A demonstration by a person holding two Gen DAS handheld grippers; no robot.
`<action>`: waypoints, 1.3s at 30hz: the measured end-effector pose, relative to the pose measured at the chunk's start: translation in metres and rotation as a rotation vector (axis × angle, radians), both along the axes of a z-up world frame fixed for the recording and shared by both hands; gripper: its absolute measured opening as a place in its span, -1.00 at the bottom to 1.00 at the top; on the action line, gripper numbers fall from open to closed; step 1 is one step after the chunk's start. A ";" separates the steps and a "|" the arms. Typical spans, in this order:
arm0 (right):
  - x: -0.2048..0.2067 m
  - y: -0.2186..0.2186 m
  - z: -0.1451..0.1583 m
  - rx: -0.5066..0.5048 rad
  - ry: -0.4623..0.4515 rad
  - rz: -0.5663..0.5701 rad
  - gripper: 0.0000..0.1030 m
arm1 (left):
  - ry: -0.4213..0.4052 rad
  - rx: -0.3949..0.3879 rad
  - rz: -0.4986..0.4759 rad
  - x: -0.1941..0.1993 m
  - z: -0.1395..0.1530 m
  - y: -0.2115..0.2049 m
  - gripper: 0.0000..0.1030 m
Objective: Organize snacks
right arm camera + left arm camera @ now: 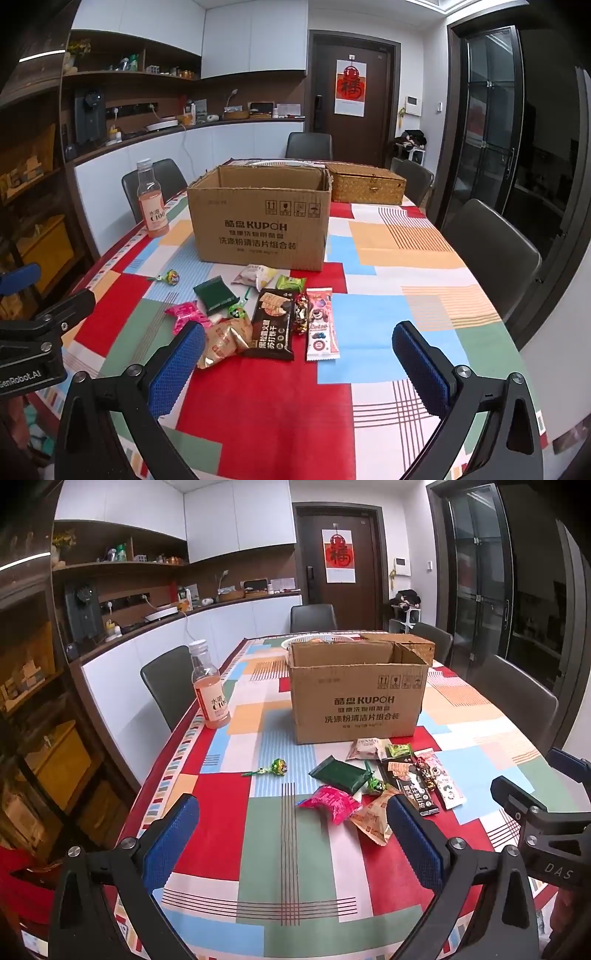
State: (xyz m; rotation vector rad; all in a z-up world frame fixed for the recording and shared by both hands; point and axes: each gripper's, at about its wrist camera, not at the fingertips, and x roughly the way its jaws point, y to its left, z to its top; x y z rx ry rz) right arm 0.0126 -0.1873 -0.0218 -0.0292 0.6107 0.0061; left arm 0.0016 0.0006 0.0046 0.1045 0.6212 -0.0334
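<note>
Several snack packets lie in a loose pile in front of an open cardboard box [356, 696] [260, 218]. Among them are a pink packet [330, 803] [184, 314], a dark green packet [338, 773] [214, 293], a tan packet [373, 819] [223, 343], a black cracker packet [272, 325] [415, 788] and a pink-white bar [321, 326]. A lollipop [277, 767] [170, 277] lies apart to the left. My left gripper [291, 845] is open and empty, near the pile. My right gripper [299, 369] is open and empty, just short of the pile.
A pink drink bottle [209, 686] [151, 201] stands at the table's left edge. A woven basket [365, 184] and a white dish [306, 640] sit behind the box. Dark chairs [491, 240] surround the patterned table [388, 332].
</note>
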 end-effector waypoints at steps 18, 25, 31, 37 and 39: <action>0.003 0.000 -0.001 -0.001 0.006 0.003 0.99 | -0.001 0.001 -0.004 0.001 0.001 -0.001 1.00; 0.004 0.001 -0.002 -0.002 0.008 0.004 0.99 | -0.002 0.002 -0.002 0.003 0.001 -0.001 1.00; 0.004 0.001 -0.003 -0.003 0.010 0.005 0.99 | -0.004 0.003 -0.002 0.002 0.000 -0.001 1.00; 0.004 0.003 -0.004 -0.007 0.015 0.008 0.99 | -0.003 0.002 -0.004 0.003 0.001 -0.002 1.00; 0.004 0.003 -0.004 -0.007 0.016 0.008 0.99 | -0.003 0.003 -0.003 0.003 0.001 -0.002 1.00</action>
